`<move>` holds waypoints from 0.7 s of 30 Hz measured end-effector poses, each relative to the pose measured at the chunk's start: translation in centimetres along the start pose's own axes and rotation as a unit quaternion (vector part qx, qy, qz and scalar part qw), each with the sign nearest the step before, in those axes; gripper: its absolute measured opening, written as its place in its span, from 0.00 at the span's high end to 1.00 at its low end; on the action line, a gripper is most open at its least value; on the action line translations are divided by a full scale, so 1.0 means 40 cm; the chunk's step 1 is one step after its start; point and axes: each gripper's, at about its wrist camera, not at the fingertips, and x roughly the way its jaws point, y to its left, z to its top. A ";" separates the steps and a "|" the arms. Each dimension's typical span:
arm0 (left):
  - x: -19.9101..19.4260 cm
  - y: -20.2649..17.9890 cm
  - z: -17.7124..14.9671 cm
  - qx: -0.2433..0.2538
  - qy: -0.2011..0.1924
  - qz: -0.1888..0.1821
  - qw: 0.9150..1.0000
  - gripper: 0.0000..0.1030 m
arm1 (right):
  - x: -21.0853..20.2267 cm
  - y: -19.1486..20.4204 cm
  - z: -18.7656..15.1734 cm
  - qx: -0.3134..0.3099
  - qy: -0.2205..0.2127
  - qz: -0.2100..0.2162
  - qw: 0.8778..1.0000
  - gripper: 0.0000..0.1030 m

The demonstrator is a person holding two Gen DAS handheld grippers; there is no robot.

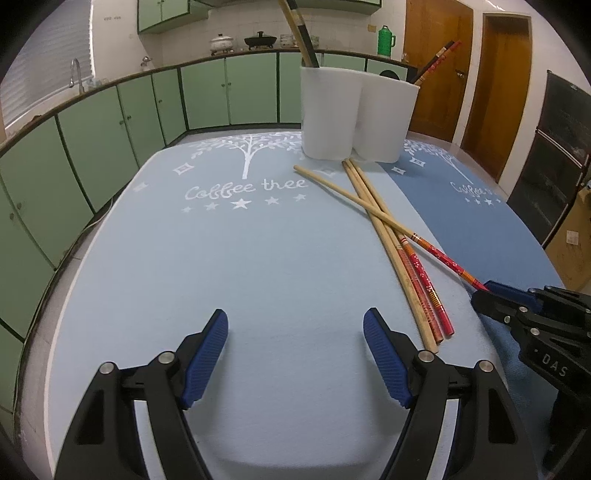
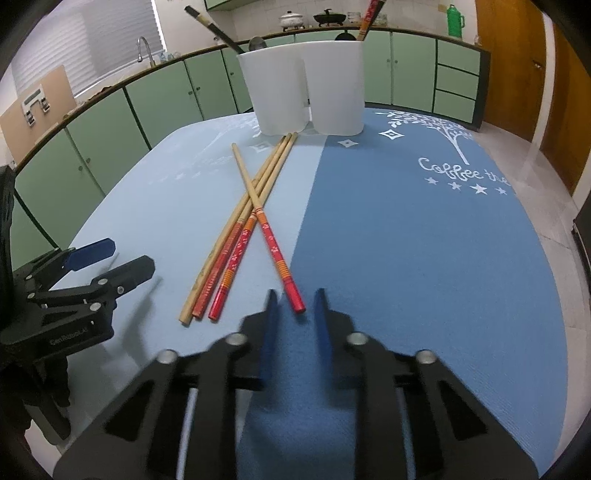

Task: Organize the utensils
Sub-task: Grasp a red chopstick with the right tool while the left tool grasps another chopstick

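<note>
You worked in a kitchen with green cabinets [image 1: 207, 96] running along the far wall, a sink tap [image 1: 75, 74] at the left end of that counter, pots [image 1: 221, 42] and a green flask [image 1: 386, 38] on top of it, and wooden doors [image 1: 436, 74] off to the right. In front of you the table carried a light blue mat [image 1: 258, 258] and a darker blue mat [image 2: 406, 258] side by side, each printed with a white tree.

A white holder [image 1: 328, 114] with two compartments stood upright at the far edge, across the seam between the mats. Dark-handled sticks [image 1: 303, 33] leaned out of one compartment and red ones [image 1: 436, 61] out of the other.

Three chopsticks [image 1: 373, 206] lay together on the light mat close to the seam, their plain tips almost at the holder's base. A fourth, the crossing chopstick [image 1: 351, 197], lay over them at an angle.

Your right gripper [image 2: 295, 299] had its jaws closed on the red end of the crossing chopstick, near the table's front edge; its own view was blurred there. Your left gripper [image 1: 295, 328] hung over bare light mat with its jaws wide apart, holding nothing.
</note>
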 end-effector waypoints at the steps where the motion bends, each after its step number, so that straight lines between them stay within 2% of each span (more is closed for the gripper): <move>1: 0.002 -0.001 0.000 0.000 0.002 0.000 1.000 0.28 | 0.001 0.001 -0.001 -0.001 0.001 0.001 1.000 0.92; 11: -0.011 -0.024 0.001 0.008 -0.004 -0.005 1.000 0.28 | -0.064 -0.026 -0.029 0.038 -0.031 0.008 0.999 0.95; 16: -0.021 -0.054 -0.002 0.018 -0.007 -0.016 1.000 0.28 | -0.101 -0.045 -0.059 0.054 -0.034 -0.027 0.998 0.95; 21: -0.029 -0.090 -0.014 0.031 -0.004 -0.037 0.999 0.28 | -0.091 -0.072 -0.072 0.070 -0.021 -0.037 0.997 0.95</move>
